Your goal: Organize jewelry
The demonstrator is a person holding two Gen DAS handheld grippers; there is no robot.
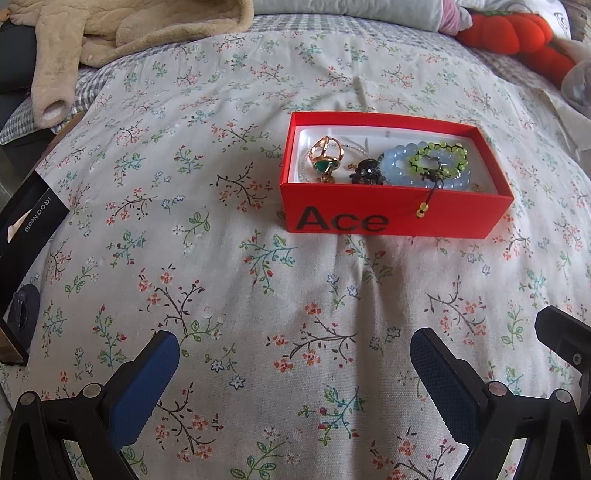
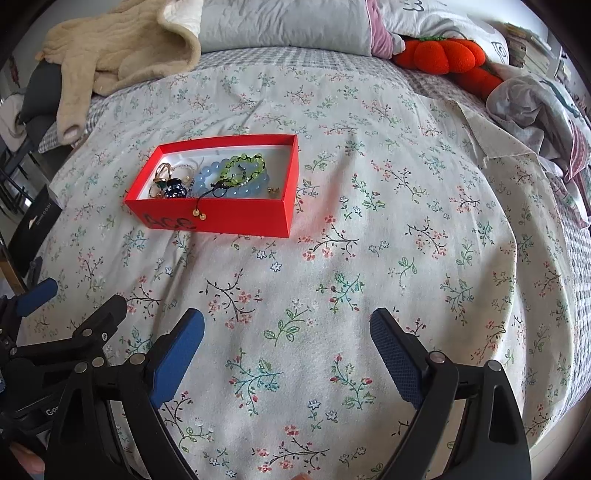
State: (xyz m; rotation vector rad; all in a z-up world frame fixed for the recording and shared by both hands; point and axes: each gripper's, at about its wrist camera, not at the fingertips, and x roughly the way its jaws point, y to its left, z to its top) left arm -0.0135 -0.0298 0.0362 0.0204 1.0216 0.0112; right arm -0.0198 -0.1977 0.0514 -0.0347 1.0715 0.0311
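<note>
A red "Ace" box (image 1: 395,218) (image 2: 229,218) sits on the floral bedspread. Inside lie a gold ring with a green stone (image 1: 325,158) (image 2: 162,175), a dark beaded piece (image 1: 365,171) (image 2: 175,190), a pale blue bead bracelet (image 1: 399,168) (image 2: 207,177) and a green bead bracelet (image 1: 439,158) (image 2: 245,166) whose cord hangs over the front wall. My left gripper (image 1: 293,347) is open and empty, well short of the box. My right gripper (image 2: 286,325) is open and empty too, nearer than the box and to its right. The left gripper's blue fingers (image 2: 37,295) show at the right wrist view's left edge.
A beige fleece garment (image 1: 129,29) (image 2: 122,48) lies at the back left. Orange plush cushions (image 1: 517,33) (image 2: 447,55) and pillows sit at the back right. A black phone box (image 1: 26,221) (image 2: 37,225) leans at the bed's left edge. Crumpled cloth (image 2: 535,107) lies far right.
</note>
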